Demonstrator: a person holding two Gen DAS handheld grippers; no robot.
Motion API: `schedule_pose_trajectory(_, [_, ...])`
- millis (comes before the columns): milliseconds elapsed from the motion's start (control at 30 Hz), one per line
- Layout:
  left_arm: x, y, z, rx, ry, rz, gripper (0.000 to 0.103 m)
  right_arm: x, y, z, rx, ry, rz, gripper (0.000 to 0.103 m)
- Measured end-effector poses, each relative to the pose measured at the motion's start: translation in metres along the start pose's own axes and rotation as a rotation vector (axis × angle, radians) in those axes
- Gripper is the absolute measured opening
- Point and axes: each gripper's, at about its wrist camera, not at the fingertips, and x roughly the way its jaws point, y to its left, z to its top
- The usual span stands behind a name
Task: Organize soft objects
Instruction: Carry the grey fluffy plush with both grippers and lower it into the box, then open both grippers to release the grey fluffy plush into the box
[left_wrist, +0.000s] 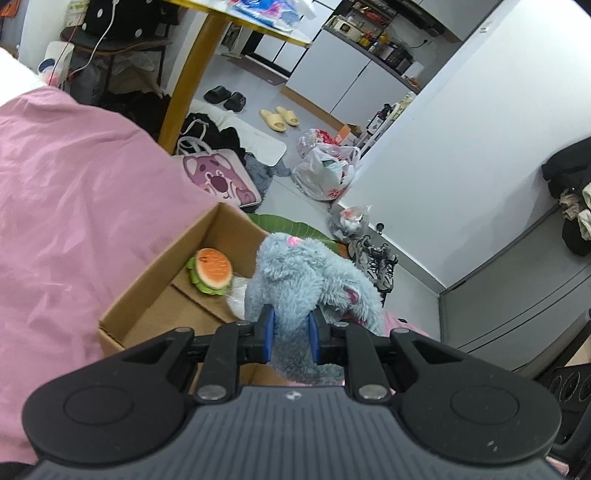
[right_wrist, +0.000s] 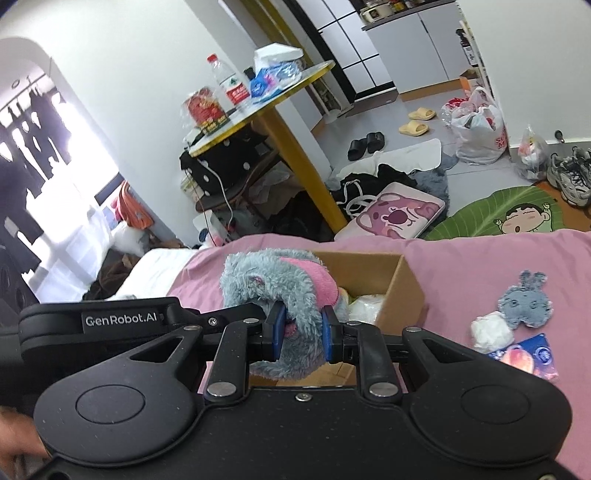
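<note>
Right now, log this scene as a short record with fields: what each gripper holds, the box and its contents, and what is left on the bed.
left gripper: shut on the grey plush toy
right gripper: shut on the same toy
toy position: held over the cardboard box
box contents: burger plush, something white beside it
box location: on the pink bedcover
left on bed: small grey bunny piece, white wad, blue card
</note>
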Motion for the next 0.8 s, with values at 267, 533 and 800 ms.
schedule_pose_trajectory(267, [0.017,0.031,0.015,-0.028,0.055,0.011,0.018,0.03,0.014,-0.005,-0.015,0.049,-0.031,0.021])
schedule_pose_trajectory(533, [0.042,0.05,0.026,-0.042,0.117,0.039,0.018,0.058,0.019,-0.008,-0.023,0.122,-0.058,0.025])
schedule_pose_trajectory(800, [0.065,0.063,0.037,-0.031,0.166,0.062,0.018,0.08,0.02,-0.005,-0.025,0.174,-0.056,0.034])
